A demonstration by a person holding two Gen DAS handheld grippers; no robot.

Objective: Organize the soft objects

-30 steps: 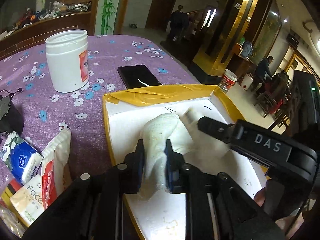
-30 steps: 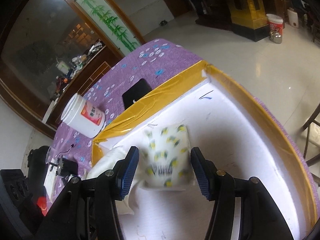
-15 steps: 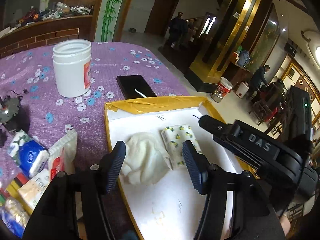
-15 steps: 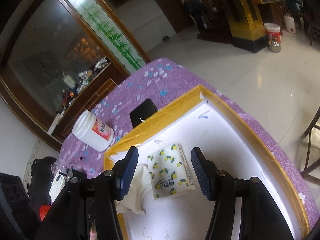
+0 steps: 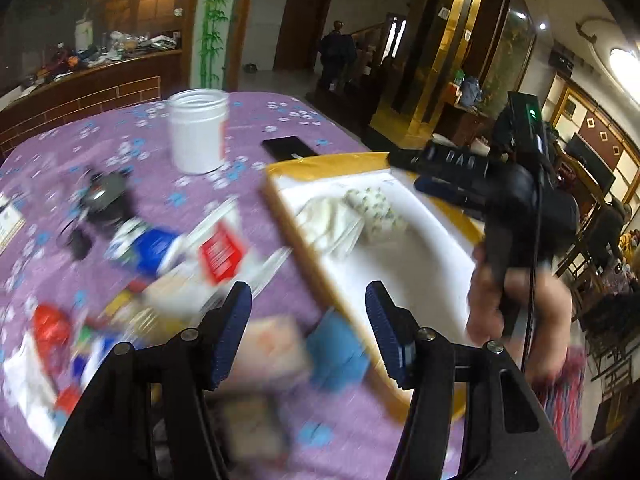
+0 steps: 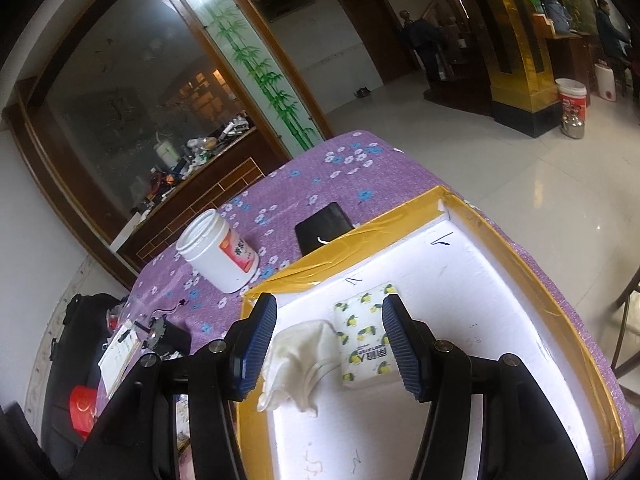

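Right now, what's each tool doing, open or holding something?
Left tool: open, holding nothing, above the cluttered tablecloth.
Right tool: open, holding nothing, above the white cloth and tissue pack.

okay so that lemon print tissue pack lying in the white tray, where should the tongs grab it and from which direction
Grip the lemon-print tissue pack across its narrow width, on the two long edges, coming straight down from above. It lies flat on the white tray floor, so no side slips under. The right tongs, open above it, already straddle it; watch the white cloth against its left edge.

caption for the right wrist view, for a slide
Open right tool above a white cloth and lemon-print tissue pack in the yellow-taped tray.
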